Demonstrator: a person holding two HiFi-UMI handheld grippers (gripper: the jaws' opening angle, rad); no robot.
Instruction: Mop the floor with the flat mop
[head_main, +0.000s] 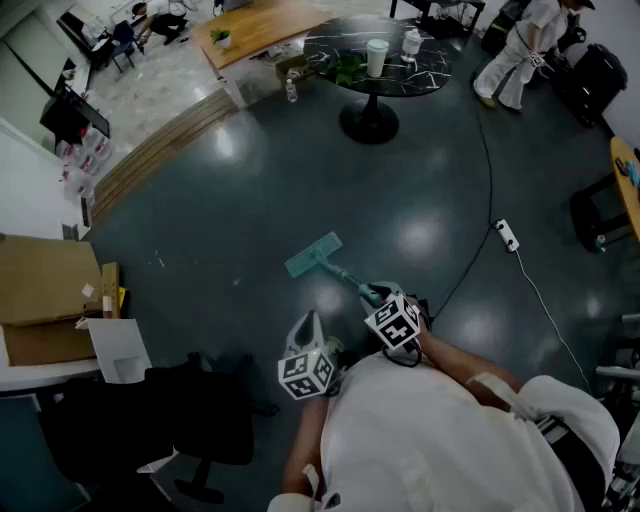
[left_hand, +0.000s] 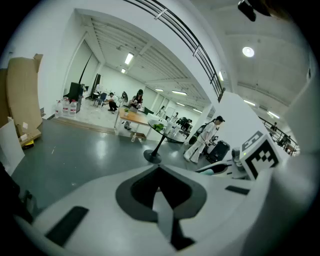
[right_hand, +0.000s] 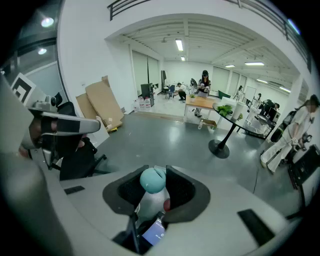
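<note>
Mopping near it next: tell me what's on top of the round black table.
On the round black table: a white cup, a pale container and a green plant. Whatever lies behind the cup or plant is covered.

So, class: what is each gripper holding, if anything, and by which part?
The right gripper grips the flat mop by the teal top end of its handle; the left gripper holds nothing.

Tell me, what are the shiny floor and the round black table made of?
The floor looks like polished or coated concrete: dark grey, glossy, mirroring ceiling lights. The table top looks like black marble, or an imitation, given its white veins.
</note>
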